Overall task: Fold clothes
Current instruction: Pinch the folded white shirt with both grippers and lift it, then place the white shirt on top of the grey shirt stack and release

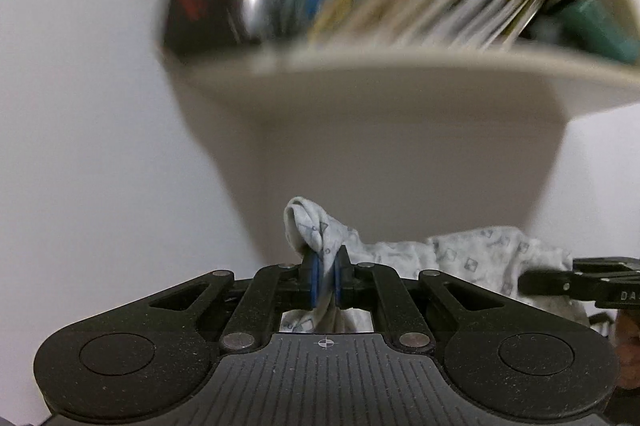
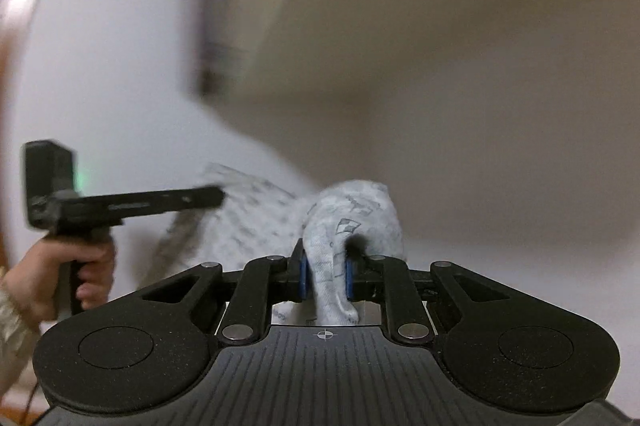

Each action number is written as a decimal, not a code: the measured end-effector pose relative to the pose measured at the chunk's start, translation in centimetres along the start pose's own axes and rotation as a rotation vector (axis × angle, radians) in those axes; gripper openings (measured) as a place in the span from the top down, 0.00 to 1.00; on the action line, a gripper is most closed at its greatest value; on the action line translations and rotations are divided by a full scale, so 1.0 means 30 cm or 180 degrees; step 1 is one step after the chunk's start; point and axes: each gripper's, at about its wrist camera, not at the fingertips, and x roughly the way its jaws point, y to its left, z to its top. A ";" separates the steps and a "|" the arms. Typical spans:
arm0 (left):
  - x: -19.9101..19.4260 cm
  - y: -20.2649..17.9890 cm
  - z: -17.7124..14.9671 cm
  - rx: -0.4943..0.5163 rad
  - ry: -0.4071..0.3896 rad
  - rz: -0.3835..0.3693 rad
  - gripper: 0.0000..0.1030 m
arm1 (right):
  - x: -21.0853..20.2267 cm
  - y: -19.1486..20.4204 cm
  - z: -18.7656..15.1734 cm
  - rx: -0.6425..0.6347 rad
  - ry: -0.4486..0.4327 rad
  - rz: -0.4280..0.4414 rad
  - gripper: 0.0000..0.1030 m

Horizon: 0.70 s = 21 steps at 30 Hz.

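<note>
1. The left gripper (image 1: 327, 280) is clamped on an edge of the printed white garment (image 1: 472, 258).
2. The right gripper (image 2: 326, 276) is clamped on another bunched part.
3. The garment is held up between them, before a blurred bookshelf (image 1: 360, 73).

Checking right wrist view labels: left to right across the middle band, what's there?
Person's hand on the handle → left gripper, seen from the side, reaching into the cloth → patterned white garment → right gripper, shut on a bunched fold of that garment.
</note>
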 end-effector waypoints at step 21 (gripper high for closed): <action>0.147 -0.084 -0.536 -0.0954 0.1183 0.0488 0.52 | 0.336 -0.414 -0.363 0.0236 0.1231 -0.0832 0.41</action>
